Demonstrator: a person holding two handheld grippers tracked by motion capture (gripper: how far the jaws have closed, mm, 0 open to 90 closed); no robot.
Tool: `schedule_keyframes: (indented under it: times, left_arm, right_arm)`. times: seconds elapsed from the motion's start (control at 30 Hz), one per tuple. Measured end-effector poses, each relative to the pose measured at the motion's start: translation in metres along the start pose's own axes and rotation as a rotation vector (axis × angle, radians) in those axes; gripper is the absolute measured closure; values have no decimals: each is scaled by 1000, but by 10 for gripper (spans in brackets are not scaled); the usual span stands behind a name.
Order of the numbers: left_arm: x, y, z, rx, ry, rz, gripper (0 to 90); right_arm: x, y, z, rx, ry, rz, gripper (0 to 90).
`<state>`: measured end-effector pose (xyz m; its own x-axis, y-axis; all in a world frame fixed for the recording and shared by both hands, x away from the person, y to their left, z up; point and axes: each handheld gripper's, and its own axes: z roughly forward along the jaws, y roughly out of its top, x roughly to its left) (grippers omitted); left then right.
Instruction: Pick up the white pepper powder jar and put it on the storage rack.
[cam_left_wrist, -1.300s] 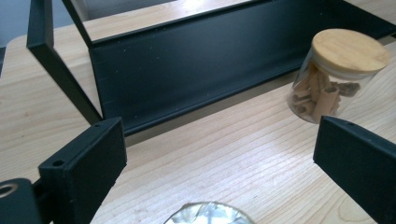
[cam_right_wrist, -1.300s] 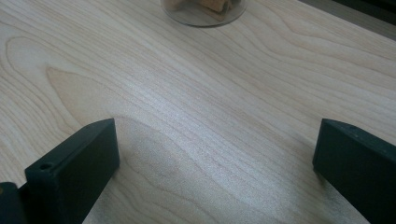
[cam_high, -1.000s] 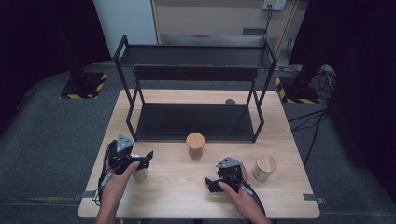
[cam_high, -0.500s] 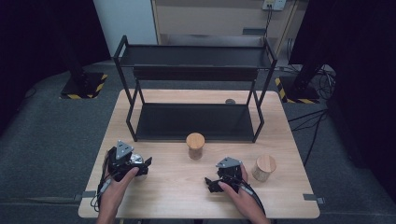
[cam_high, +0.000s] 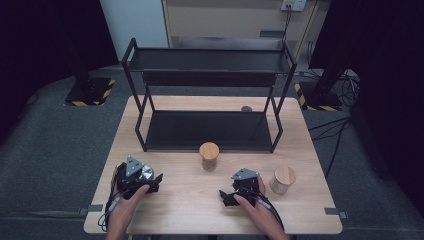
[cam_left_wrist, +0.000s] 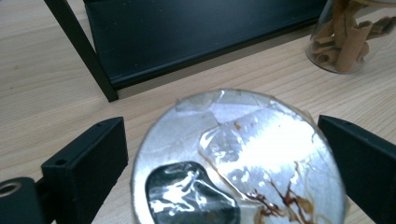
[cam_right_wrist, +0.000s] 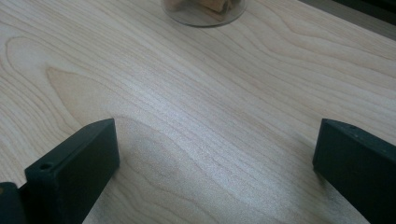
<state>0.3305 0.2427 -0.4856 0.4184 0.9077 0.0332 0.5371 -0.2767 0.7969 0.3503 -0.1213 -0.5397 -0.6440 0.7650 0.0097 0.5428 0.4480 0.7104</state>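
A: How is the left gripper (cam_left_wrist: 219, 154) being held?

B: Its jaws are being kept spread around a silver foil-topped can (cam_left_wrist: 238, 163), one on each side, with small gaps showing, so nothing is being pinched. In the high view the can (cam_high: 145, 173) is sitting near the table's (cam_high: 190, 210) front left edge, under the left gripper (cam_high: 150, 181).

A: And the right gripper (cam_right_wrist: 215, 154)?

B: Its jaws are being held wide apart over bare wood, nothing between them. In the high view it (cam_high: 227, 196) is being rested between a wooden-lidded jar (cam_high: 209, 156) in front of the black shelf (cam_high: 207, 100) and a second lidded jar (cam_high: 282, 179).
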Motion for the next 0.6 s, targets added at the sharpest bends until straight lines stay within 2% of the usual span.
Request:
schedule_keyframes:
  times: [0.43,0.6]
  left_arm:
    - [-2,-16,5,-15,21,-5,69]
    - [-3,-23,7,-18,28,8,142]
  right_arm:
    - [0,0,0,0,0,0,4]
    - [0,0,0,0,0,0,4]
